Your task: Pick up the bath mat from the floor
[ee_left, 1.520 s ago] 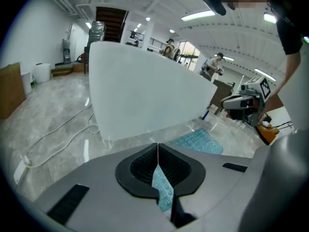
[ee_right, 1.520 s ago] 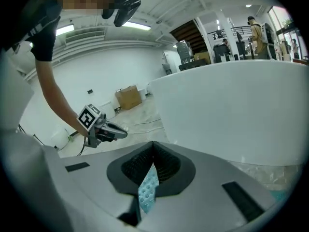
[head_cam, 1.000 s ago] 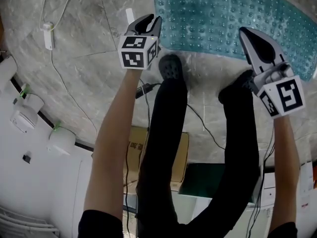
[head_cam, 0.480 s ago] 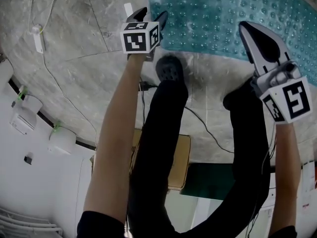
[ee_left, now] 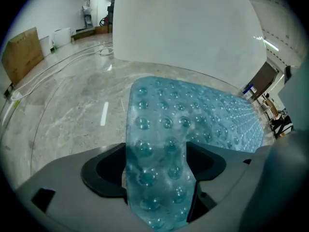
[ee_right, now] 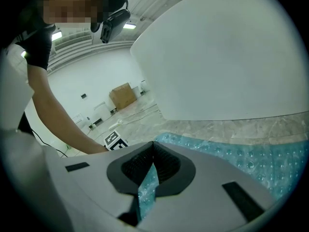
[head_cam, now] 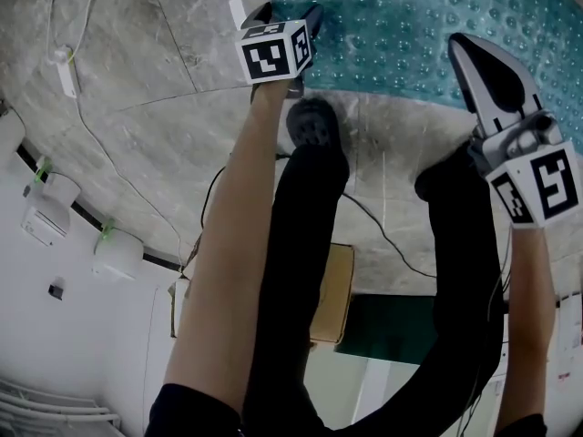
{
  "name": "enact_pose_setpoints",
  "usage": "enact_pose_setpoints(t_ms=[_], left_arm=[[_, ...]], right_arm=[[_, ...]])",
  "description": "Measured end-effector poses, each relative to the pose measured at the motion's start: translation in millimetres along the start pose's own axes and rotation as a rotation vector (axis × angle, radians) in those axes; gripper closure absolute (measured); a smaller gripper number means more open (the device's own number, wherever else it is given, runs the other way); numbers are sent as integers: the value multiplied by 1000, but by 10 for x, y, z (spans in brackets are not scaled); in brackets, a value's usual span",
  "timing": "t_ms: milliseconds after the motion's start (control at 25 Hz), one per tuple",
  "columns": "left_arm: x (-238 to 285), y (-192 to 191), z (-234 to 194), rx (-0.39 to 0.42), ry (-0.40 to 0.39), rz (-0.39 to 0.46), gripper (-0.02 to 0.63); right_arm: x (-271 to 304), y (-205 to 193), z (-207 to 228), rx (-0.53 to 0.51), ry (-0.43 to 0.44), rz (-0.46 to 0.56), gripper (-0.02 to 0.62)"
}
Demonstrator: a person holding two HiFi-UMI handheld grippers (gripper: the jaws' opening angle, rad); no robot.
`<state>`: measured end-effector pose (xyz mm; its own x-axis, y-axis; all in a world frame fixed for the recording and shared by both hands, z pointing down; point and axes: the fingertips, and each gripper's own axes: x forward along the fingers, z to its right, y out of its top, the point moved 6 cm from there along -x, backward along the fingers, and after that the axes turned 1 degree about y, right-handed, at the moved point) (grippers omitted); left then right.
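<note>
The teal, bubble-studded bath mat (head_cam: 428, 25) lies on the marble floor at the top of the head view. My left gripper (head_cam: 287, 12) is at the mat's near left corner. Its jaws are opening, with a strip of the mat (ee_left: 193, 115) lying loose between them and a gap beside each pad (ee_left: 104, 170). My right gripper (head_cam: 465, 48) reaches the mat's near edge further right. In the right gripper view it (ee_right: 147, 178) is shut on a thin fold of the mat (ee_right: 241, 158).
A person's legs and dark shoes (head_cam: 311, 124) stand between the two arms, just short of the mat. A white power strip (head_cam: 64, 71) and cables lie on the floor at left. A cardboard box (head_cam: 332, 289) sits behind the legs. A large white curved body (ee_left: 188, 28) rises beyond the mat.
My left gripper has moved forward over the mat's corner and its jaws have spread apart. The right gripper has barely shifted.
</note>
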<state>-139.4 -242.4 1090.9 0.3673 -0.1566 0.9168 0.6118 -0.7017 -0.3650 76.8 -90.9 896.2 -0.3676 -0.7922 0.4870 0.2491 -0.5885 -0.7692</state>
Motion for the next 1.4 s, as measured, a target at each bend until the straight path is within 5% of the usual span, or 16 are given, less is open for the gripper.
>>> enact_pose_setpoints(t_ms=[280,400,560,720,1400], left_arm=[[8,14,165,38,-63,-44,221],[-9,14,299,77,-114,-55,309],[-80,75,358,67,-78,-47,446],[-225,140,481,105,-93,-68,476],[-1457,704,1716,207,-269,-70,551]], right_arm=[[-37,-5,-9,20,-6,10,582],[-53,3,-44,19,-3,11,581],[-120,28,-68,22,-5,7,582],[-243,124,-102,24,-19,9,581],[-1404,1339,-441,29,-118,68,581]])
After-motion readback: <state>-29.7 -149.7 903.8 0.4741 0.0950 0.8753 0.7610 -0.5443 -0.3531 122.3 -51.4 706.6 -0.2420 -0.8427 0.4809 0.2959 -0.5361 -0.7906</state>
